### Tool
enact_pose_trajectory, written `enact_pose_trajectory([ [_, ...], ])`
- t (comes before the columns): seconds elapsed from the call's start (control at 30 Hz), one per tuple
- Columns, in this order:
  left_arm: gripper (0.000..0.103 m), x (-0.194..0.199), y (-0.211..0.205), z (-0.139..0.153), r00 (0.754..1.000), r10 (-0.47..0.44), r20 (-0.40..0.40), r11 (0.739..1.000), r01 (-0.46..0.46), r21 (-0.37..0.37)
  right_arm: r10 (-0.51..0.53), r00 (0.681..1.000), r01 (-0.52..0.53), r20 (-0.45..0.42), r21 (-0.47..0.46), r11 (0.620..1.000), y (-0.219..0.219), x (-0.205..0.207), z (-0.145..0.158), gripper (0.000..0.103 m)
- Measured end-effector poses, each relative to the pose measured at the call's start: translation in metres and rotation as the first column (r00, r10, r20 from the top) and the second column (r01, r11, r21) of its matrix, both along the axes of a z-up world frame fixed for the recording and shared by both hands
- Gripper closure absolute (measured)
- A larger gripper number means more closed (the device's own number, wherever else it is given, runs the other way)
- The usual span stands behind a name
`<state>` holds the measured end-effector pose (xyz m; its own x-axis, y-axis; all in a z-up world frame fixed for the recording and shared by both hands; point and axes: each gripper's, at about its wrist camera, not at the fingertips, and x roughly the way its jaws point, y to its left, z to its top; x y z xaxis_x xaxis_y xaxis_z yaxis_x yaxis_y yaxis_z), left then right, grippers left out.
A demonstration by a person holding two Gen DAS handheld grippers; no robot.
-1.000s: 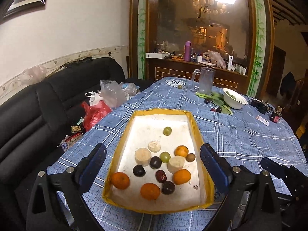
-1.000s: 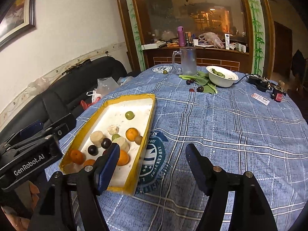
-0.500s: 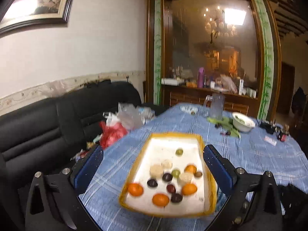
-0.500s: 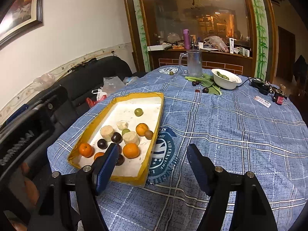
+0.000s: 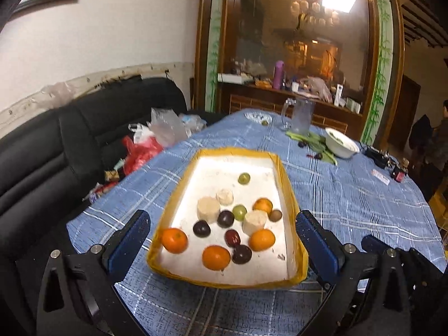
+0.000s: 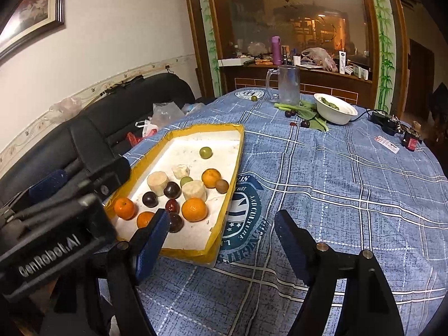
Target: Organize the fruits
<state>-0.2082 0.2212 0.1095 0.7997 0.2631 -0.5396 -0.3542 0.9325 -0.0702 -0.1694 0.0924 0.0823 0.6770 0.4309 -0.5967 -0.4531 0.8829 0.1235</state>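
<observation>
A white foam tray with a yellow rim point(image 5: 285, 176) point(image 6: 236, 165) lies on the blue checked tablecloth. It holds several fruits: oranges point(image 5: 216, 257) point(image 6: 194, 209), dark plums point(image 5: 225, 218) point(image 6: 172, 189), green fruits point(image 5: 244, 178) point(image 6: 205, 152), a red date point(image 5: 232, 237) and pale cut chunks point(image 5: 208, 210) point(image 6: 158, 182). My left gripper point(image 5: 222, 240) is open, hovering at the tray's near end with nothing held. My right gripper point(image 6: 221, 233) is open and empty, at the tray's near right corner. The left gripper's body point(image 6: 56, 224) shows at the left of the right wrist view.
A glass mug point(image 6: 288, 84), a white bowl point(image 6: 335, 108) with greens, loose dark fruits point(image 6: 305, 123) and a green fruit point(image 6: 254, 98) stand at the table's far side. Small items point(image 6: 410, 139) lie at the far right. A black sofa point(image 5: 42, 151) with plastic bags point(image 5: 165, 128) is left.
The left gripper tipped up and away, then came back down near the tray's near end. The right gripper drew back slightly. Both stayed open; the fruits have not moved.
</observation>
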Motion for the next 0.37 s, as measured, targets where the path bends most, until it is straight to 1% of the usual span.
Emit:
enact_pose_trajectory([
  [0.27, 0.0, 0.008, 0.013, -0.01, 0.999, 0.008, -0.051, 0.999, -0.01, -0.039, 0.032, 0.999, -0.031, 0.004, -0.049, 0.998, 0.02, 0.003, -0.004, 0.021],
  [0.37, 0.0, 0.012, 0.017, -0.013, 0.997, -0.021, -0.075, 0.997, 0.016, -0.072, 0.047, 0.999, -0.047, 0.002, -0.059, 0.997, 0.027, 0.005, -0.005, 0.02],
])
